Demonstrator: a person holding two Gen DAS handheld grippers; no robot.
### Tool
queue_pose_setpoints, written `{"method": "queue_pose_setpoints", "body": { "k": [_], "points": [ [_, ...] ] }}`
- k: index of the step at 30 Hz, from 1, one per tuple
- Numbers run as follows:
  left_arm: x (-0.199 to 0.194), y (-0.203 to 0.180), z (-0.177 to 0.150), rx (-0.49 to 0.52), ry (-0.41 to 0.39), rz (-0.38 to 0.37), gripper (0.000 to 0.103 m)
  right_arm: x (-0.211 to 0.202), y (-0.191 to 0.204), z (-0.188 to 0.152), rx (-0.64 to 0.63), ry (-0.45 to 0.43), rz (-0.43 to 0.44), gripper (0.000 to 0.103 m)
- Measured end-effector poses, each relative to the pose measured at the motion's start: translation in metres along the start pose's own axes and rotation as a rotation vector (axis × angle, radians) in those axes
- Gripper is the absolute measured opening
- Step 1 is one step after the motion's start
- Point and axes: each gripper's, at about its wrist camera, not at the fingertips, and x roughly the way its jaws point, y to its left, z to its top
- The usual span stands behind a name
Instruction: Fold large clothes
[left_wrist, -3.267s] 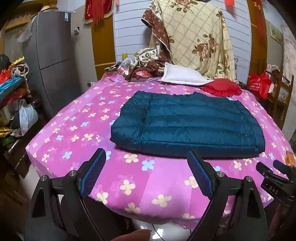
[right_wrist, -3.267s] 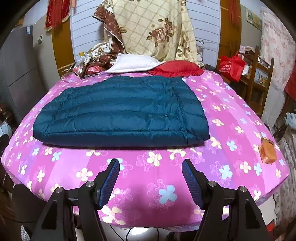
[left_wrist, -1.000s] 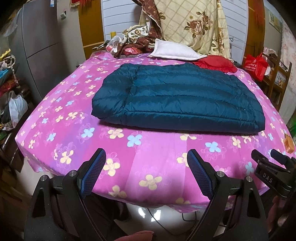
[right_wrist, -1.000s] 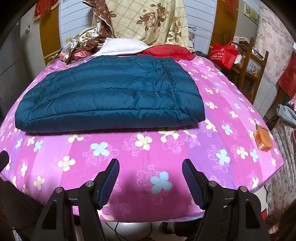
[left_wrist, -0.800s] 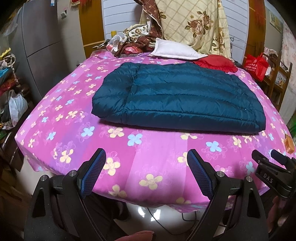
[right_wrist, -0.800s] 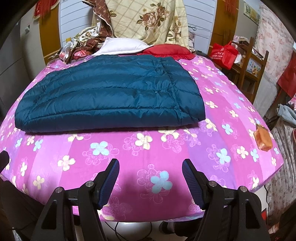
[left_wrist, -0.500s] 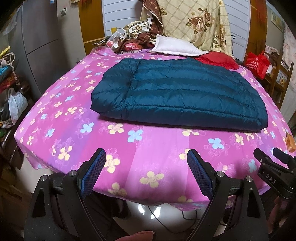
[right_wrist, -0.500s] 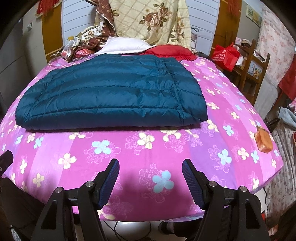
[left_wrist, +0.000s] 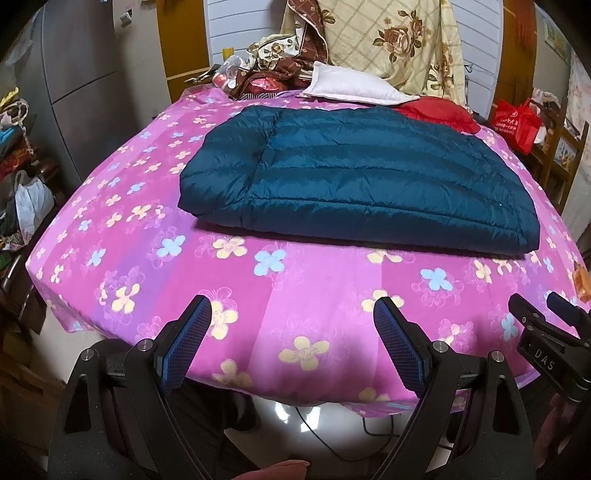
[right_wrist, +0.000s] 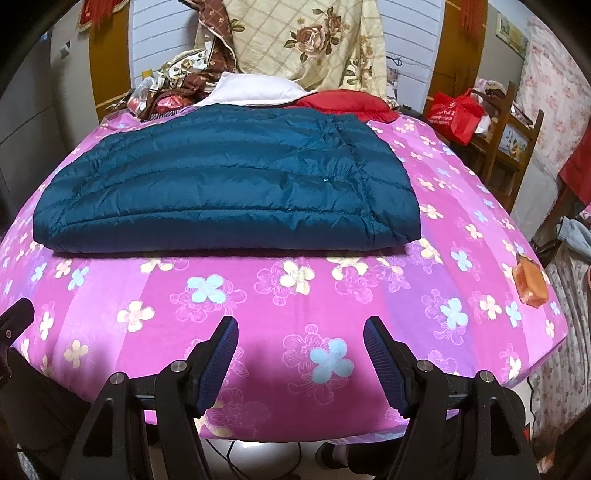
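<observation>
A dark teal quilted down jacket (left_wrist: 354, 177) (right_wrist: 221, 184) lies folded into a flat rectangle on a bed with a pink flowered sheet (left_wrist: 277, 295) (right_wrist: 295, 288). My left gripper (left_wrist: 291, 343) hangs open over the bed's near edge, short of the jacket, with nothing between its blue pads. My right gripper (right_wrist: 299, 350) is likewise open above the near edge, empty and apart from the jacket. Part of the right gripper (left_wrist: 546, 347) shows at the right border of the left wrist view.
A white pillow (left_wrist: 351, 86), a red cushion (right_wrist: 347, 101) and a heap of patterned bedding (right_wrist: 295, 40) lie at the bed's head. An orange block (right_wrist: 530, 282) sits near the right edge. A wooden chair with a red bag (right_wrist: 456, 114) stands right; a grey cabinet (left_wrist: 81, 66) stands left.
Both views have tilted slightly, so the jacket sits a little lower and nearer in the frame than 3.3 s ago. Over the last second almost nothing moves. Both grippers stay open.
</observation>
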Motion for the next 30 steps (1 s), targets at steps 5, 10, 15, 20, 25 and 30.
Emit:
{"method": "queue_pose_setpoints", "body": {
  "k": [5,10,15,20,25,30],
  "points": [
    [0.004,0.001,-0.002,-0.006,0.009,0.000,0.089,0.002,-0.001,-0.001,0.006,0.002,0.001,0.068],
    [0.005,0.002,-0.002,-0.005,0.009,-0.004,0.089,0.002,0.001,-0.001,-0.001,-0.006,0.003,0.068],
    [0.008,0.001,-0.003,-0.002,0.015,-0.006,0.089,0.003,0.004,-0.001,-0.013,-0.004,0.005,0.068],
    [0.010,0.002,-0.003,-0.007,0.022,-0.013,0.089,0.003,0.004,-0.002,-0.008,-0.002,0.005,0.068],
    [0.010,0.002,-0.004,-0.009,0.006,-0.007,0.089,0.005,0.003,-0.003,0.001,0.004,0.004,0.068],
    [0.013,0.003,-0.005,-0.017,0.021,-0.005,0.089,0.006,0.003,-0.002,0.001,0.007,0.005,0.068]
  ]
}}
